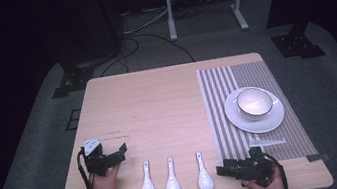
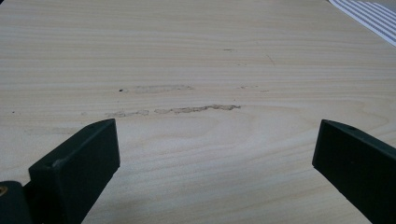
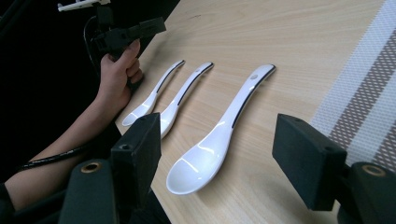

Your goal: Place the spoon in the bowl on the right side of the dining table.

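1. The left gripper (image 1: 115,155) sits at the near left of the table (image 1: 157,101), held in the person's left hand (image 1: 105,185); in the left gripper view its 2 black jaws stand wide apart over bare wood, gripping nothing and touching nothing between them
2. The right gripper (image 3: 217,149) sits at the near right edge, held in the right hand (image 1: 266,188); in the right gripper view its 2 jaws are spread wide, released, with the bowl end of the nearest spoon (image 3: 219,137) lying on the table between them; whether a jaw touches that spoon I cannot tell
3. 3 white ceramic spoons lie side by side near the front edge, between the 2 grippers, bowls toward the person and handles pointing away: the left spoon (image 1: 146,181), the middle spoon (image 1: 171,177) and the right spoon (image 1: 203,171), each apart from its neighbour
4. In the right gripper view each handle shows a dark line along its edge, and the spoons look glossy
5. A grey and white striped placemat (image 1: 263,136) covers the right part of the table; on it stands a white plate (image 1: 240,116) with a white bowl (image 1: 254,102) on top, upright, well apart from the spoons
6. The left hand's fingers (image 3: 133,65) are wrapped around its gripper's handle
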Demonstrator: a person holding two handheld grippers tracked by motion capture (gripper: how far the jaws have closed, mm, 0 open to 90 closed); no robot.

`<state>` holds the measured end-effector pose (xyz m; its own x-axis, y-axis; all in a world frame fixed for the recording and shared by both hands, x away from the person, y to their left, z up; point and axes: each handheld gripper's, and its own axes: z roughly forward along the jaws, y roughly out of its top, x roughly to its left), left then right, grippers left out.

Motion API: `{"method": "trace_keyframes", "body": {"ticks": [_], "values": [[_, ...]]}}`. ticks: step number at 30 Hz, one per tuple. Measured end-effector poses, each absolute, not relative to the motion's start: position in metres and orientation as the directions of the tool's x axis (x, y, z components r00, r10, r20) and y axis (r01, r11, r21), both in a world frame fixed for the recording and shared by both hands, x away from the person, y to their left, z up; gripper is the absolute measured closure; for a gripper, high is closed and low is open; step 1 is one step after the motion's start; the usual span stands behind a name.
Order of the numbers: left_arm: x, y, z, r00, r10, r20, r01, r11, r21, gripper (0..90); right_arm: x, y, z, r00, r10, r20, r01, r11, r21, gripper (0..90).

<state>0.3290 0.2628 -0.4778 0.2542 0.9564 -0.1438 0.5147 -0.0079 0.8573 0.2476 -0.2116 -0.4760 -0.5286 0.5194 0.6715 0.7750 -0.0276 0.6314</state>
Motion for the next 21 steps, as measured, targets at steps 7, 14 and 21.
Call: {"method": "trace_keyframes", "body": {"ticks": [7, 14, 21], "values": [[0.329, 0.263, -0.478, 0.255, 0.956, -0.143, 0.514, -0.009, 0.857, 0.0, 0.257, -0.198, -0.474, -0.537, 0.523, 0.662, 0.779, 0.008, 0.627, 31.9], [0.329, 0.263, -0.478, 0.255, 0.956, -0.144, 0.514, -0.008, 0.858, 0.0, 0.265, -0.194, -0.475, -0.524, 0.519, 0.676, 0.795, 0.013, 0.606, 31.9], [0.329, 0.263, -0.478, 0.255, 0.956, -0.144, 0.514, -0.008, 0.858, 0.0, 0.277, -0.183, -0.473, -0.528, 0.514, 0.676, 0.8, 0.035, 0.599, 32.2]]}}
